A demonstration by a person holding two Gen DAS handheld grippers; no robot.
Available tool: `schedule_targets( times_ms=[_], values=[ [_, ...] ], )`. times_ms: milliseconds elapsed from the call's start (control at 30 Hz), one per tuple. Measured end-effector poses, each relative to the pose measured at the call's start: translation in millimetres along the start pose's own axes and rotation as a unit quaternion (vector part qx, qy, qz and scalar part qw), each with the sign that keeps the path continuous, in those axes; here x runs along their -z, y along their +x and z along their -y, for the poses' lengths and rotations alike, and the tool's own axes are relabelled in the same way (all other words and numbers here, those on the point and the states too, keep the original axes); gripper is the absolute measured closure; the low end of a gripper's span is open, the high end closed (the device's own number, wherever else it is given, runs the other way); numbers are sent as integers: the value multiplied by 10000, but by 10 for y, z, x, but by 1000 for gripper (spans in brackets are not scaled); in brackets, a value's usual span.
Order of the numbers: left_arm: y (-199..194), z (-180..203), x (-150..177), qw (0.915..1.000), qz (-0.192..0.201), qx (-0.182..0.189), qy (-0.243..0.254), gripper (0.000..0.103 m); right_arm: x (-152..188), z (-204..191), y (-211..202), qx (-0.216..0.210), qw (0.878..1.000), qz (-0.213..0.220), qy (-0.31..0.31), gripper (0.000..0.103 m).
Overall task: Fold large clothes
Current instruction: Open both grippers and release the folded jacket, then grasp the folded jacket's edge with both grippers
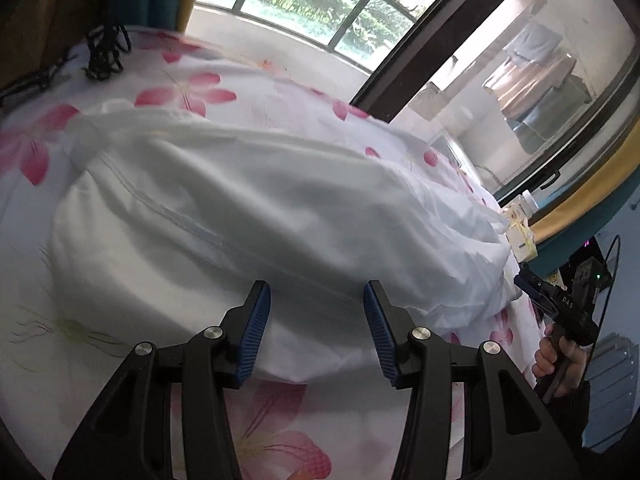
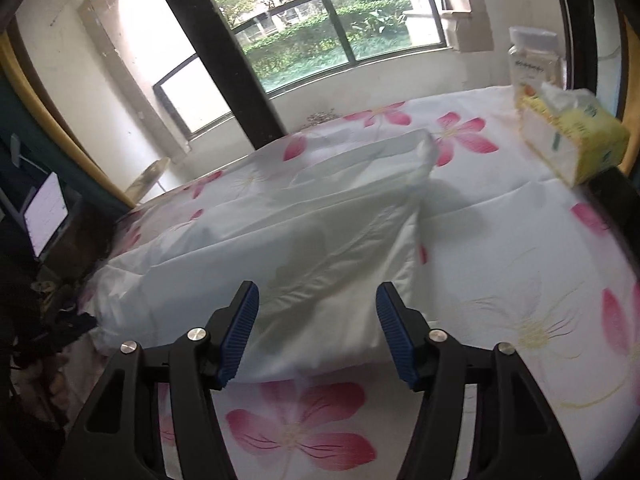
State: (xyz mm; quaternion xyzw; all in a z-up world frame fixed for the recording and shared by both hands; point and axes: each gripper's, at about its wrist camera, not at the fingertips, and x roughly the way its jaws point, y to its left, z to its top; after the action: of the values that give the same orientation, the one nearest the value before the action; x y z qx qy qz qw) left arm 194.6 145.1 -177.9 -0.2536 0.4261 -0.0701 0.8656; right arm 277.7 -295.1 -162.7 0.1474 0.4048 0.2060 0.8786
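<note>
Left wrist view: white garment (image 1: 248, 208) lies bunched and partly folded on the flowered bedsheet (image 1: 280, 432), near edge just ahead of the left gripper (image 1: 316, 300). Jaws spread wide, nothing between the blue pads (image 1: 256, 332), released. Gripper sits low over the sheet, aimed at the garment's near hem, fingers level and pointing forward.

Right wrist view: right gripper (image 2: 318, 300) also released, pads apart and empty, aimed at the near edge of the same white garment (image 2: 280, 240), roughly at its near right corner. From the left view the right gripper (image 1: 560, 304) shows at the far right, held in a hand (image 1: 560, 356), low by the bed edge.

Risks, as judgement:
- fabric is thin and slippery-looking, pads may close on the sheet too and lift both
- layers are stacked at the hem, so a pinch could catch only the top layer and the fold would come undone
- uneven lift between the two hands would skew the fold
- tissue box (image 2: 572, 140) and jar (image 2: 534, 60) sit well apart at the far right, a wide sweep could still drag fabric into them
- black cables (image 1: 106, 54) at the far left corner could snag cloth
</note>
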Motion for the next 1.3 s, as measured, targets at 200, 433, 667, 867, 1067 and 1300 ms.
schedule_targets(
  times_ms=[200, 433, 667, 867, 1067, 1300],
  values=[
    [126, 12, 35, 9998, -16, 143, -121, 52, 49, -35, 116, -150, 9998, -154, 38, 59],
    [59, 173, 6, 9995, 164, 170, 200, 92, 69, -41, 278, -143, 9989, -435, 54, 77],
    [-13, 151, -47, 9990, 337, 176, 222, 99, 57, 75, 352, -305, 9969, -444, 568, 77],
    [-120, 200, -117, 9980, 504, 176, 347, 100, 7, -4, 338, -295, 9985, -281, 375, 101],
    [-218, 250, -287, 9962, 685, 150, 520, 100, -186, -145, 224, -235, 9997, 31, 36, 102],
    [-157, 316, -638, 9931, 757, 57, 898, 100, -557, -284, 207, -156, 9990, 262, -318, 102]
  ],
)
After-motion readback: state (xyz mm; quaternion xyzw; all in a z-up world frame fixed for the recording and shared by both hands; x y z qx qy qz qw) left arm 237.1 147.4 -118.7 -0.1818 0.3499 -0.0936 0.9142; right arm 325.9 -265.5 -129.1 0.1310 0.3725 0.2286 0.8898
